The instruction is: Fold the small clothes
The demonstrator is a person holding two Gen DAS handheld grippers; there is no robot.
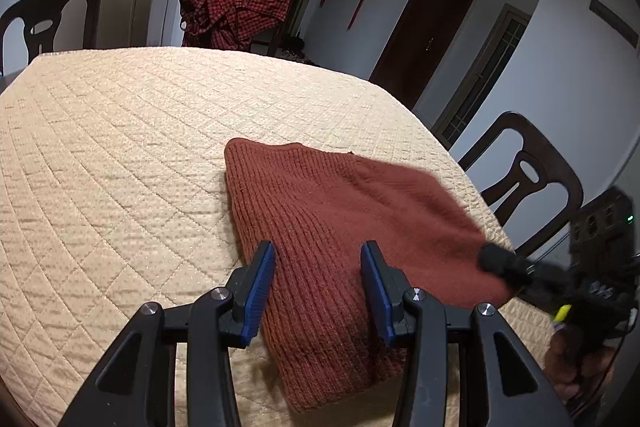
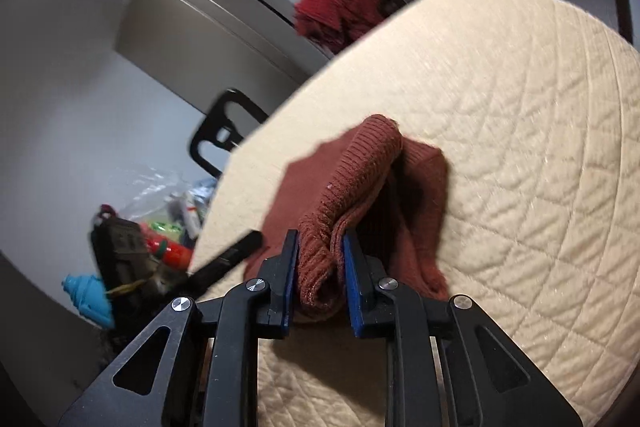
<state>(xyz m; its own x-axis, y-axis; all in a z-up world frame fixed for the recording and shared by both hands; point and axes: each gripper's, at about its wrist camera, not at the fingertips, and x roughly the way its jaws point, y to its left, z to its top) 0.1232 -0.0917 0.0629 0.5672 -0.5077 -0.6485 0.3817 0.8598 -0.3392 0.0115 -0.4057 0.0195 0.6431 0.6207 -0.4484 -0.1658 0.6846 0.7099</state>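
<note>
A rust-brown knitted garment (image 1: 320, 227) lies on the beige quilted table (image 1: 120, 167), partly folded, near the right front corner. My left gripper (image 1: 318, 251) is open, its blue pads on either side of the garment's near part, just above it. My right gripper (image 2: 320, 239) is shut on a bunched ribbed edge of the same garment (image 2: 356, 167) and lifts it off the quilt (image 2: 520, 147). The right gripper also shows blurred in the left wrist view (image 1: 496, 259) at the garment's right corner.
Dark wooden chairs stand at the table's far left (image 1: 52, 15) and right (image 1: 528, 167). A red checked cloth (image 1: 236, 7) hangs over a chair beyond the table. Bottles and bags (image 2: 172, 227) sit on the floor left of the table.
</note>
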